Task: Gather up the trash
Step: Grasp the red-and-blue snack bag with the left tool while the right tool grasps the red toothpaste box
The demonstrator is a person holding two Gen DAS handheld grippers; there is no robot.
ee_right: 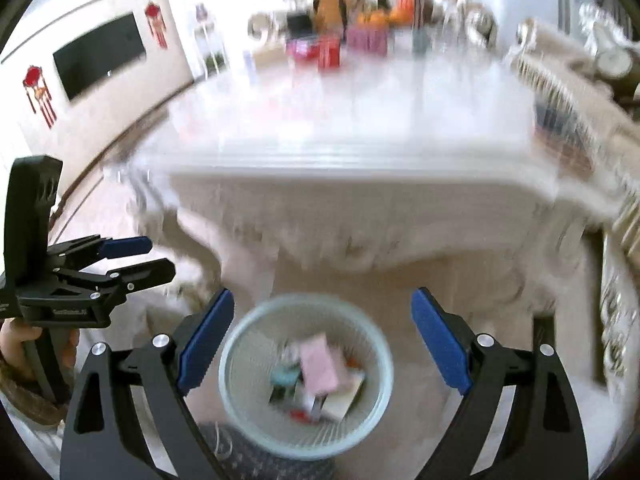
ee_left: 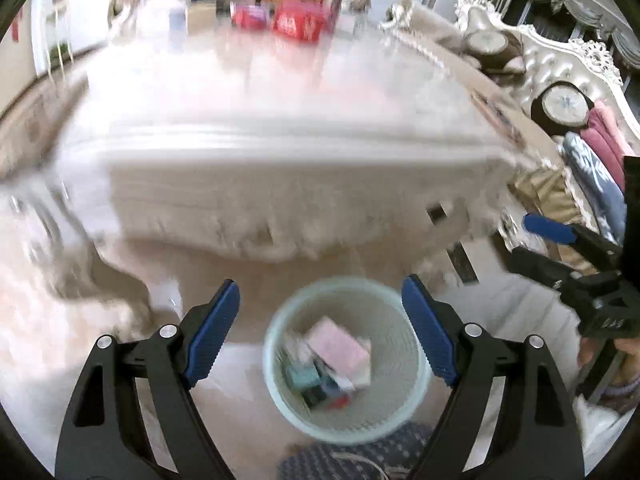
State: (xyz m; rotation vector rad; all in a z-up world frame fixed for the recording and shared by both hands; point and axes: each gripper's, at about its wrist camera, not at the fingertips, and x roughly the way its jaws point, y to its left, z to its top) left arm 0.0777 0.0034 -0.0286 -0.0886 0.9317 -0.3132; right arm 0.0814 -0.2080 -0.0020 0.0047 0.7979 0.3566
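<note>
Here the left gripper (ee_left: 321, 334) hangs with its blue-padded fingers (ee_left: 214, 334) spread wide apart and nothing between them, and seen from its own camera the gap frames the pale green wastebasket (ee_left: 280, 400) standing on the floor below. The right gripper (ee_right: 322, 338) is likewise spread wide and empty, poised over the same basket in its own view. Each tool shows at the edge of the other's view, the two side by side, each held by a hand (ee_right: 18, 346). Inside the basket lies the collected trash: a pink box (ee_left: 340, 346) on top, a small teal item (ee_left: 304, 376) beside it, and some darker and red scraps beneath, too blurred to name. The basket stands just in front of a pale carved table (ee_left: 280, 140), near its front edge. At the far end of the tabletop sit red packages (ee_left: 298, 24) and other blurred things. A dark patterned slipper or cloth (ee_left: 360, 460) touches the near side of the basket. An ornate sofa (ee_left: 576, 64) with cushions lies to the right, and a dark screen (ee_right: 100, 54) hangs on the wall to the left, with red ornaments (ee_right: 38, 92) beside it.
</note>
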